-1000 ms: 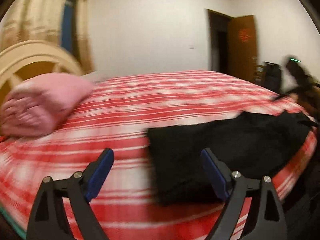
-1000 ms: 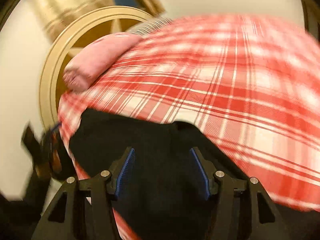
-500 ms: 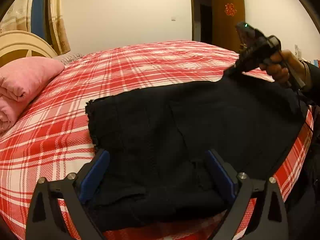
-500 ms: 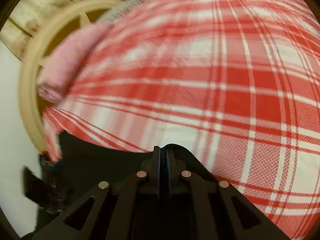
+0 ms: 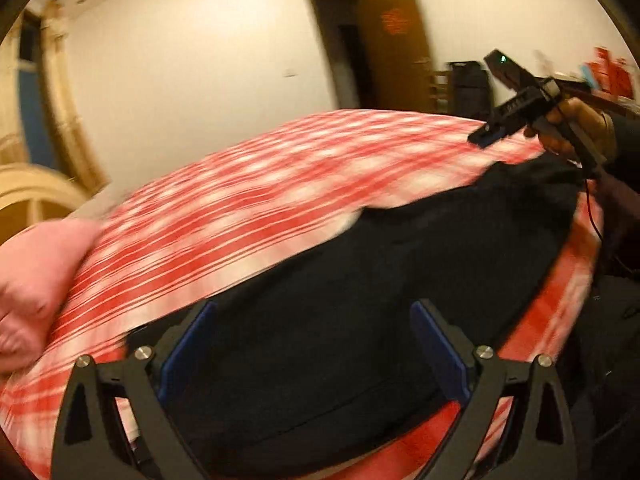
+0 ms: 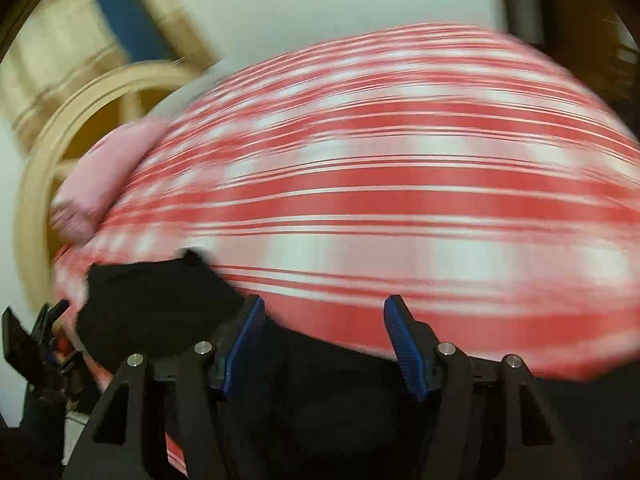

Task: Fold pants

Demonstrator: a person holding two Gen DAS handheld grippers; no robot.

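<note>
Our left gripper [image 5: 312, 344] is spread wide just above the black pants [image 5: 360, 304], which lie along the near edge of the red plaid bed [image 5: 248, 200]. Farther off, our right gripper [image 6: 324, 340] also gapes, empty. A pink pillow [image 5: 36, 276] sits beyond.

one pair of black pants [image 5: 360, 312] lies on one bed [image 5: 248, 200] with a red and white checked cover. one pink pillow [image 5: 36, 280] sits at the bed's left edge. two tongs are in view, left tongs [image 5: 312, 350] and right tongs [image 6: 324, 348], each with two blue-padded fingers. one hand [image 5: 576, 128] shows. one brown door [image 5: 396, 44] stands behind.
</note>
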